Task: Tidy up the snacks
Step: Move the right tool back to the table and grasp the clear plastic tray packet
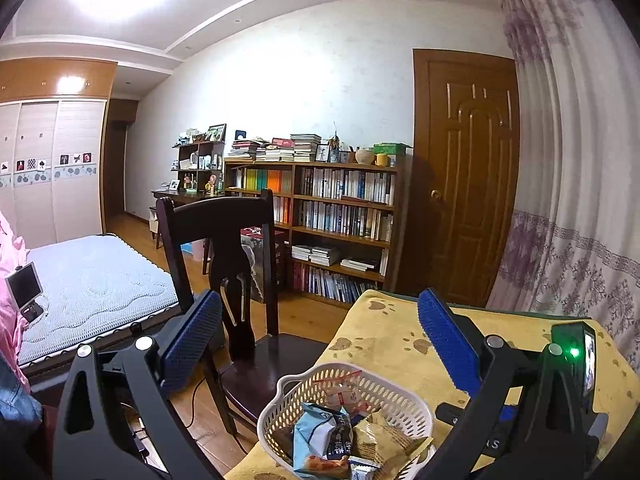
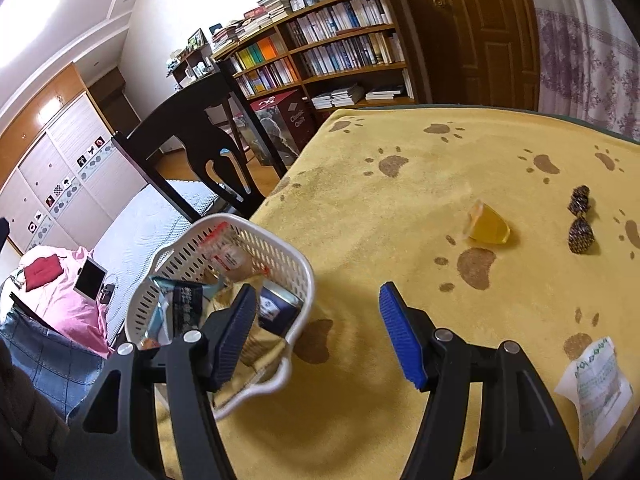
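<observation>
I am holding both grippers above the tabletop (image 2: 400,208), which is covered with a yellow paw-print cloth, and I am judging the tidy-up as more than half done. The white basket (image 2: 280,252) is sitting at the tabletop's left edge, near the dark chair (image 2: 188,148), and it is already carrying several packets: a pale blue bag (image 1: 316,436), a clear red-trimmed wrapper (image 1: 340,392), a tan crinkled pack (image 1: 380,436) and a small dark box (image 2: 276,308).

Three kinds of snack are still lying loose on the cloth. The yellow jelly cup (image 2: 488,226) is sitting well out from the basket, on its side as far as I can tell. Two dark patterned candies (image 2: 580,220) are lying just beyond it, one just behind the other. A white-and-green packet (image 2: 596,388) is resting near the right edge, close to me.

The right gripper (image 2: 316,332) is hanging with its jaws spread wide and holding nothing, its left pad over the basket's near rim and its right pad over bare cloth. The left gripper (image 1: 320,344) is likewise spread and empty, looking out over the basket toward the bookshelf (image 1: 316,216).

I am reckoning the jelly cup is the easiest next pick for the right gripper, with the candies and the packet left after that.
</observation>
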`<act>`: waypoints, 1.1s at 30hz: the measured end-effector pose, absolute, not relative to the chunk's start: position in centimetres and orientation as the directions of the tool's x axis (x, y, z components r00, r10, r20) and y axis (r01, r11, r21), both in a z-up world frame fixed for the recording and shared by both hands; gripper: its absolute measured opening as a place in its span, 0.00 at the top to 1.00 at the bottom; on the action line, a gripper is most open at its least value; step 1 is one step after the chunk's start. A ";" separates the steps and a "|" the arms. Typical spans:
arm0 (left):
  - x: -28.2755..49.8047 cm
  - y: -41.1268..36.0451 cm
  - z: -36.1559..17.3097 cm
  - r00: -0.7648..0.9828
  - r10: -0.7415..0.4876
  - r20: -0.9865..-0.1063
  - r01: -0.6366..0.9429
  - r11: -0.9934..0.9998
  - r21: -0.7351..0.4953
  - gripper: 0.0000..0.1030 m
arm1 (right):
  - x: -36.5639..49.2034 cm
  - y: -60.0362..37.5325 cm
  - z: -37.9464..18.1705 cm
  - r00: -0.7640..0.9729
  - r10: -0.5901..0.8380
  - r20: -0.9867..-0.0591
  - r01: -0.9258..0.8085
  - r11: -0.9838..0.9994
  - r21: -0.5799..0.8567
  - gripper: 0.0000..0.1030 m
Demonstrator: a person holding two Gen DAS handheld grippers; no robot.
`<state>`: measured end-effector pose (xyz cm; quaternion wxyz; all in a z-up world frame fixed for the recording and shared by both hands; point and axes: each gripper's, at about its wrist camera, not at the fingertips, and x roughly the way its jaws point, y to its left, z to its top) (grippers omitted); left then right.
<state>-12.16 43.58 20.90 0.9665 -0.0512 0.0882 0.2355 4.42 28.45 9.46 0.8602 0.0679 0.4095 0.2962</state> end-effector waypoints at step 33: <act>-8.2 36.5 18.2 0.922 0.258 -0.289 -0.261 0.965 0.031 0.03 | 1.8 4.5 5.6 0.657 0.353 -0.666 -0.063 0.906 0.418 0.37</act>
